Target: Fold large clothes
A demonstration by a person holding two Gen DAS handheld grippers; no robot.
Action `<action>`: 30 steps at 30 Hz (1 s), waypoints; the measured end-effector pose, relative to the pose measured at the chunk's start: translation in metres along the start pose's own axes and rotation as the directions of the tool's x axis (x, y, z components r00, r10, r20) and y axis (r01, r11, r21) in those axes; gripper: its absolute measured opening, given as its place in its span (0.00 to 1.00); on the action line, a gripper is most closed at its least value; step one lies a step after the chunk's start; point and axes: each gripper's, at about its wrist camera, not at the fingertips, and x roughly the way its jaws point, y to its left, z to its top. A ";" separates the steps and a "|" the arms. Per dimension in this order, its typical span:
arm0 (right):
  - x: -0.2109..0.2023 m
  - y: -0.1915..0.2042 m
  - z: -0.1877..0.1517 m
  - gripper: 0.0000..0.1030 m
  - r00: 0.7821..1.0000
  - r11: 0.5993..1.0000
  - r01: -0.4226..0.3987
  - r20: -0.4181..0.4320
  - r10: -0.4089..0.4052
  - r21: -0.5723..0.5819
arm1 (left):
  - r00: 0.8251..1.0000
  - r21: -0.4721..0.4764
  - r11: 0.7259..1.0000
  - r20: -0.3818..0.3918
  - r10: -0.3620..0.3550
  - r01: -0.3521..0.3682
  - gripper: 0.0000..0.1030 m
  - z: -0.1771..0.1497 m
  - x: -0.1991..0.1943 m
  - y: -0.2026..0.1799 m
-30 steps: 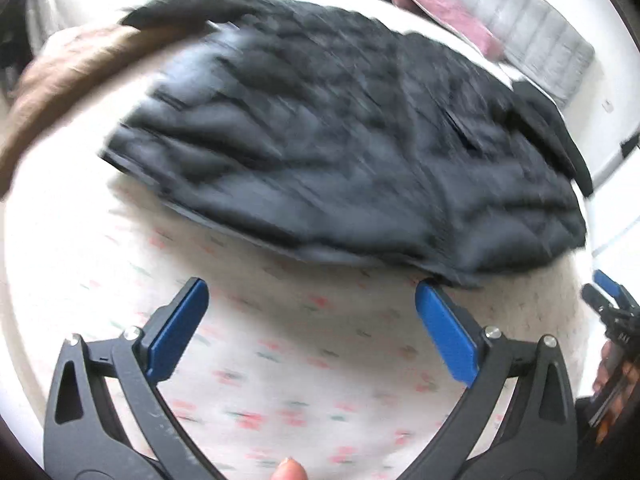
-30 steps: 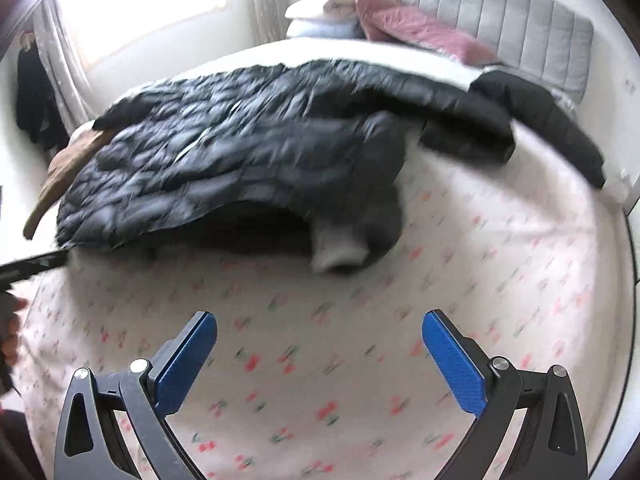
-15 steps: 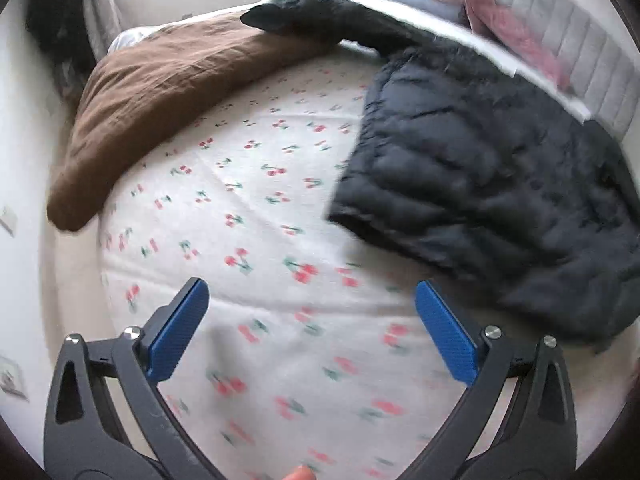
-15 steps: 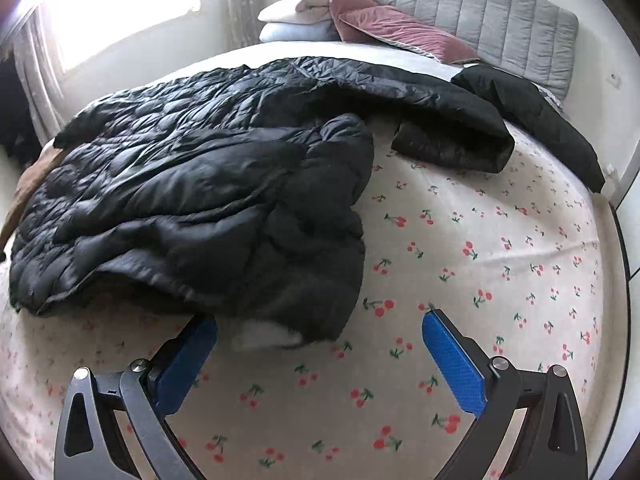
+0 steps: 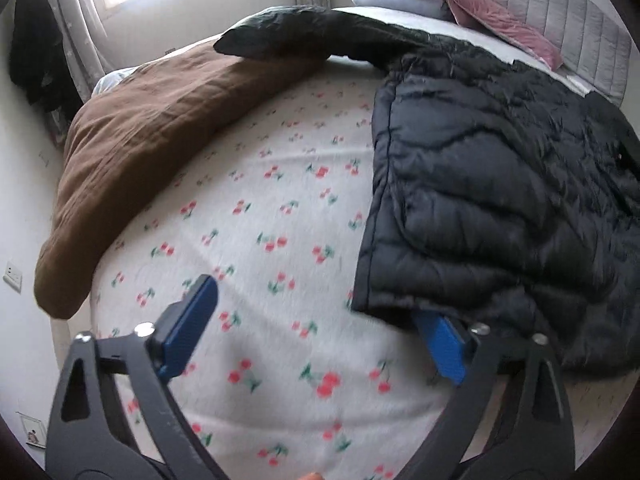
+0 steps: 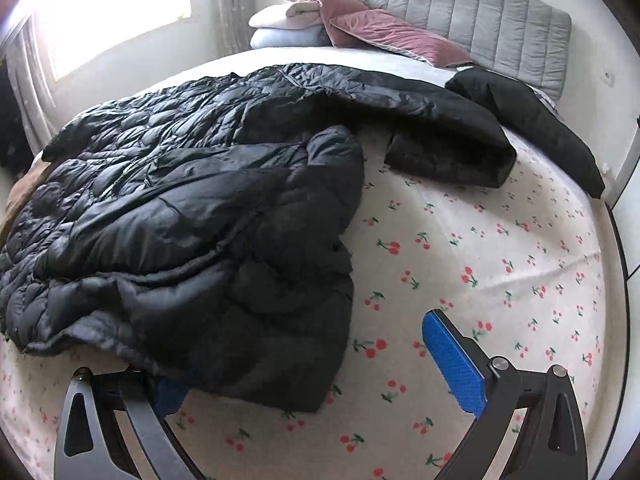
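A large black puffer coat [image 5: 492, 184] lies spread on the cherry-print bed sheet [image 5: 260, 216]. In the left wrist view my left gripper [image 5: 316, 332] is open at the coat's near left hem corner; its right finger is partly under the hem edge, its left finger over bare sheet. In the right wrist view the coat [image 6: 192, 216] fills the left half, with a sleeve [image 6: 436, 140] stretched to the right. My right gripper [image 6: 312, 364] is open at the coat's near right hem corner; its left finger is hidden under the hem.
A brown blanket [image 5: 140, 152] lies along the bed's left edge. Folded pillows and a pink cushion [image 6: 384, 36] sit by the grey headboard [image 6: 480, 16]. Another black garment [image 6: 532, 120] lies at the far right. A window [image 6: 108, 4] is at back left.
Both grippers moved forward and down to the coat's near hem corners. Each now has one finger slipped under the hem edge. The jaws stayed open.
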 end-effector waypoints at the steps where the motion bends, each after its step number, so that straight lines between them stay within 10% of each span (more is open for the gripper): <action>1: 0.001 0.001 0.002 0.96 1.000 1.000 -0.005 0.001 0.005 0.003 | 1.000 -0.003 1.000 -0.003 -0.022 0.022 0.73 0.004 0.002 -0.002; 4: 0.009 0.002 0.012 0.56 0.998 0.998 -0.062 -0.010 0.062 0.028 | 0.991 -0.014 0.993 -0.072 -0.115 0.114 0.07 0.009 0.010 -0.014; 5: 0.013 0.001 0.017 0.31 0.996 0.996 -0.078 -0.030 0.079 0.043 | 0.989 -0.027 0.993 -0.081 -0.120 0.118 0.06 0.010 0.008 -0.019; 7: 0.017 -0.006 0.023 0.12 0.995 0.995 -0.069 -0.061 0.073 0.075 | 0.993 -0.047 0.994 -0.046 -0.105 0.102 0.05 0.010 -0.006 -0.023; 17: -0.046 -0.071 0.032 0.03 0.999 0.986 -0.055 0.009 0.054 0.160 | 0.982 -0.160 0.969 0.020 -0.190 0.190 0.04 -0.018 -0.111 -0.031; 30: -0.112 -0.141 -0.023 0.05 0.991 0.994 0.086 -0.105 -0.078 0.074 | 0.932 0.043 0.971 -0.292 -0.214 0.237 0.04 -0.149 -0.178 -0.094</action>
